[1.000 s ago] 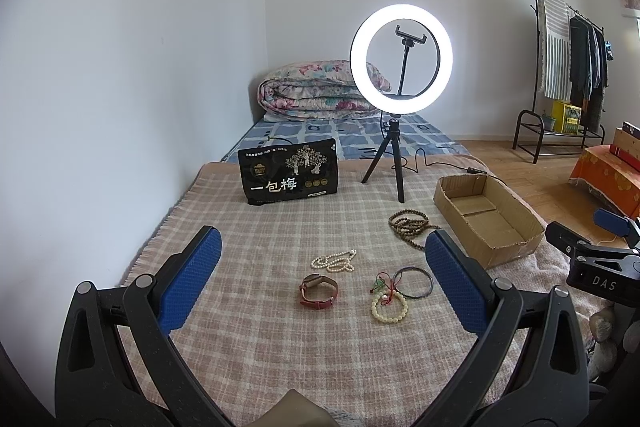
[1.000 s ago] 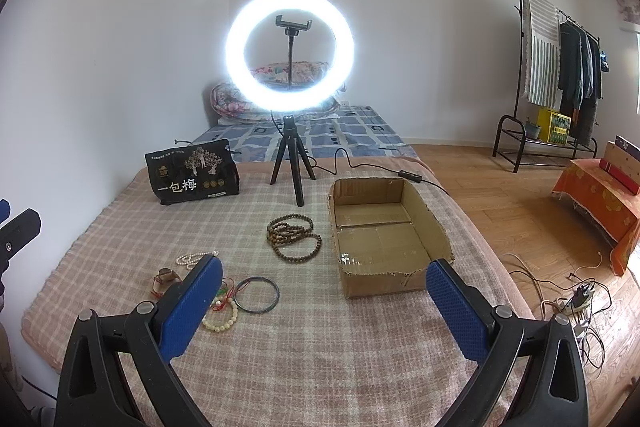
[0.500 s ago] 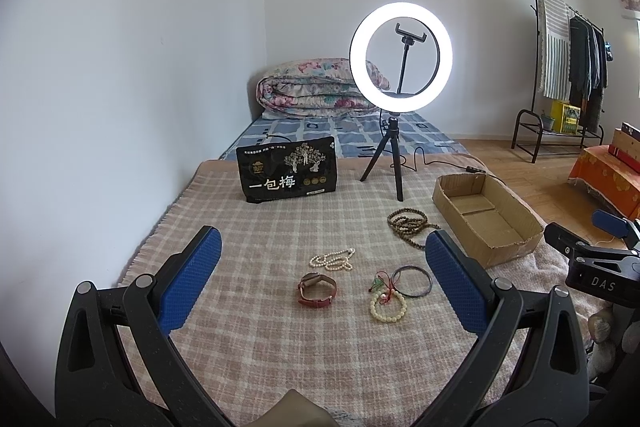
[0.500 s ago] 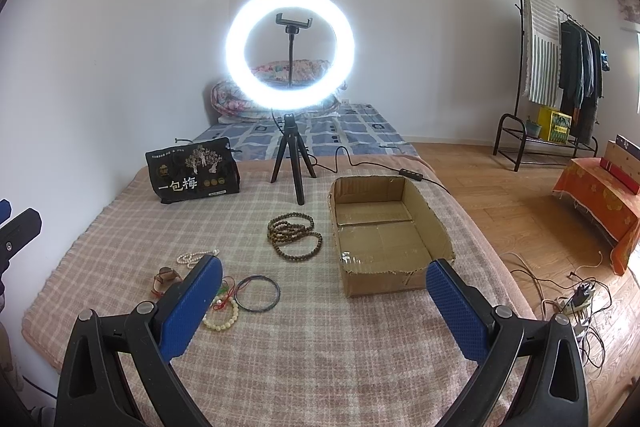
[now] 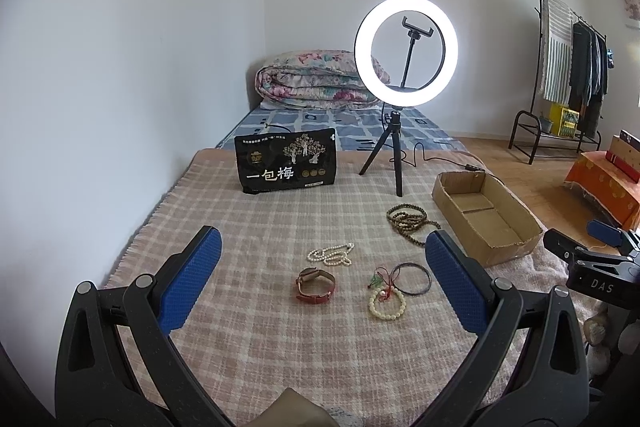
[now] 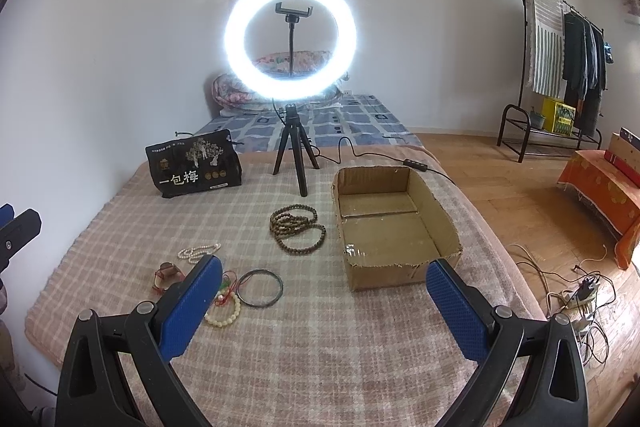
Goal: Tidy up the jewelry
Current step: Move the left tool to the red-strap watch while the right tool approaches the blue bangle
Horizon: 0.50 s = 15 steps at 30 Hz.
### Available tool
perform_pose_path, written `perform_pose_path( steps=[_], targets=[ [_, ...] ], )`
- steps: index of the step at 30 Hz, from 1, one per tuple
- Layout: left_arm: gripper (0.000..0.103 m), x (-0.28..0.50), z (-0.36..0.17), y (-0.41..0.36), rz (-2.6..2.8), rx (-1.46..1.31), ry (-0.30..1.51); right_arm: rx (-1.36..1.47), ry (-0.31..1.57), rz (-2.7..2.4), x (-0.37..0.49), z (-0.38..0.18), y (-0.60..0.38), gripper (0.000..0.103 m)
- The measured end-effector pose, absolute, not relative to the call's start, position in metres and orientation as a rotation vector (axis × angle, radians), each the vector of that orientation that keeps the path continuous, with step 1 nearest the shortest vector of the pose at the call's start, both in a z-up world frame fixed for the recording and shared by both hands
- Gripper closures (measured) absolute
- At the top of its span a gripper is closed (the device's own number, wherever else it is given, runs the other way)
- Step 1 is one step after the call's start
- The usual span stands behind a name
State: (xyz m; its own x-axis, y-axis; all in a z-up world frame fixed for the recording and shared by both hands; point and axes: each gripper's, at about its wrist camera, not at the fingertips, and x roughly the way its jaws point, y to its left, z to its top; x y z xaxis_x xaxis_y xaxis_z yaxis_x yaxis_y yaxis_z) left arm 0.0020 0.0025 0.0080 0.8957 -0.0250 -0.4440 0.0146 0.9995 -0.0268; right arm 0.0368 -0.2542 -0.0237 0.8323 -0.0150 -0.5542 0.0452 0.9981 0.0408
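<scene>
We held both grippers spread wide — left gripper (image 5: 320, 281), right gripper (image 6: 322, 301) — above the bracelets (image 5: 387, 303), apparently untouched.

This is a bedroom in a home: a bed (image 5: 280, 327) with a rolled quilt (image 5: 316, 79), a clothes rack (image 6: 560, 47), a wooden floor (image 6: 520, 207).
</scene>
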Motion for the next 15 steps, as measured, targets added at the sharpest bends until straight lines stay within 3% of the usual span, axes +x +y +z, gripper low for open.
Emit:
perform_pose_path(
  steps=[9,15],
  targets=[
    [0.0,0.027,-0.016,0.037,0.037,-0.018,0.517,0.136,0.645,-0.003,0.054,-0.038,-0.274,0.0],
    [0.0,0.045,-0.049,0.052,0.047,0.026,0.598,0.018,0.686,0.028,0.072,-0.056,-0.264,0.0]
  ],
)
